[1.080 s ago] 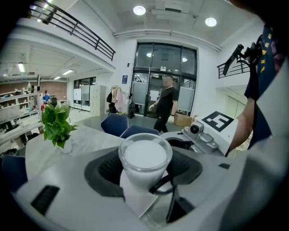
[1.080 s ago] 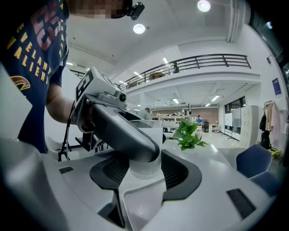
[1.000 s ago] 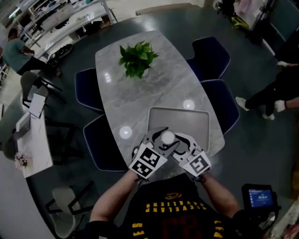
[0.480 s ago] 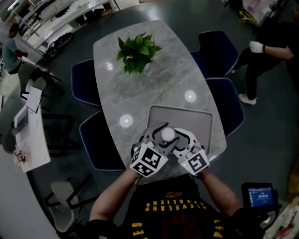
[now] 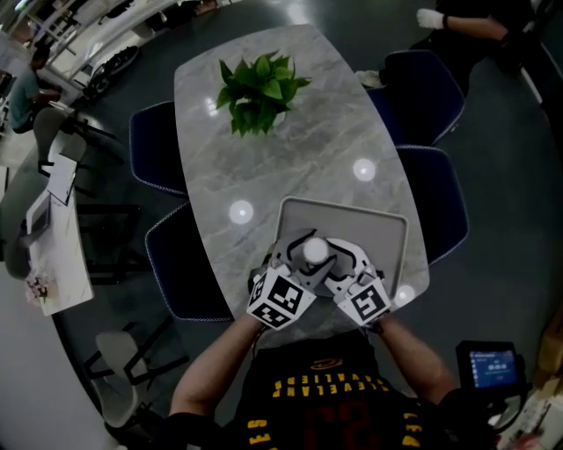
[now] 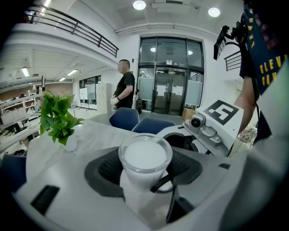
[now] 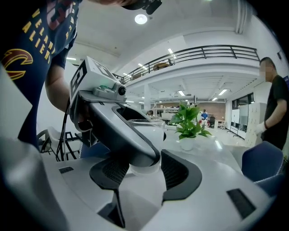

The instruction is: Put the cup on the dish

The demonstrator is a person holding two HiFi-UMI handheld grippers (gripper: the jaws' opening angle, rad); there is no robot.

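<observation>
The cup (image 5: 315, 251) (white at the top, liquid or lid unclear) is pinched from two sides. The left gripper (image 6: 143, 173) has its fingers wide around the body, and the right gripper (image 7: 144, 170) clamps lower down. The cup hangs over the near part of the grey dish (image 5: 387, 230) on the desk (image 5: 290, 149). It seems best to lower both hands together with the rim level, then free one side at a time once the base sits flat.

Head view: the left gripper (image 5: 303, 257) and right gripper (image 5: 334, 262) hide the cup (image 5: 315, 251) below its white top, and the tray's (image 5: 387, 230) near edge. Right gripper view: the left gripper's jaw covers the cup's left side. A person (image 5: 466, 22) is cut by the top edge.
</observation>
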